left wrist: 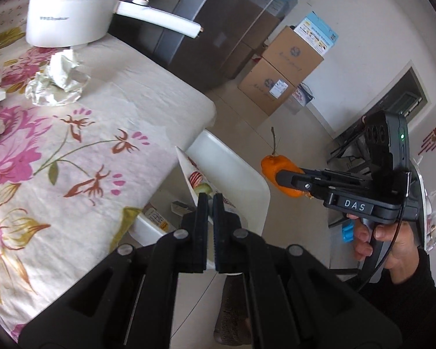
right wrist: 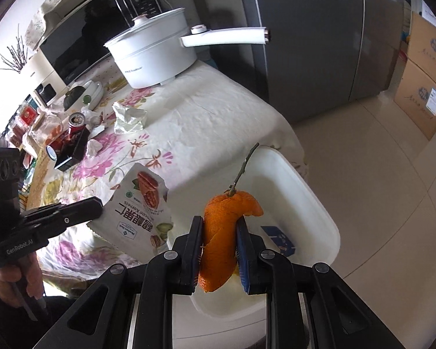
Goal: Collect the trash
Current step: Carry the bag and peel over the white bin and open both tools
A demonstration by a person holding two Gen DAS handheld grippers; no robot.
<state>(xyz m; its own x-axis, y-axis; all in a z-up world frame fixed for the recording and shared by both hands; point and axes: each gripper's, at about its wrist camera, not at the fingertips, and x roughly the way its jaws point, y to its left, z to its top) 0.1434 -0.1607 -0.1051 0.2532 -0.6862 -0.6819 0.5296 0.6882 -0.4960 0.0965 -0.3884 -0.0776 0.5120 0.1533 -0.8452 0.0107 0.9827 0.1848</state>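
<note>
My left gripper is shut on a white pecan snack pouch, seen edge-on; the pouch also shows flat in the right wrist view, held over the table's edge beside the white trash bin. My right gripper is shut on an orange peel with a stem and holds it above the bin. From the left wrist view the peel hangs beyond the bin. A blue box lies inside the bin. Crumpled white paper lies on the floral tablecloth.
A white electric pot with a long handle stands at the table's far end. A red can, a black box and small tissue wads crowd the left side. A grey fridge and cardboard boxes stand behind.
</note>
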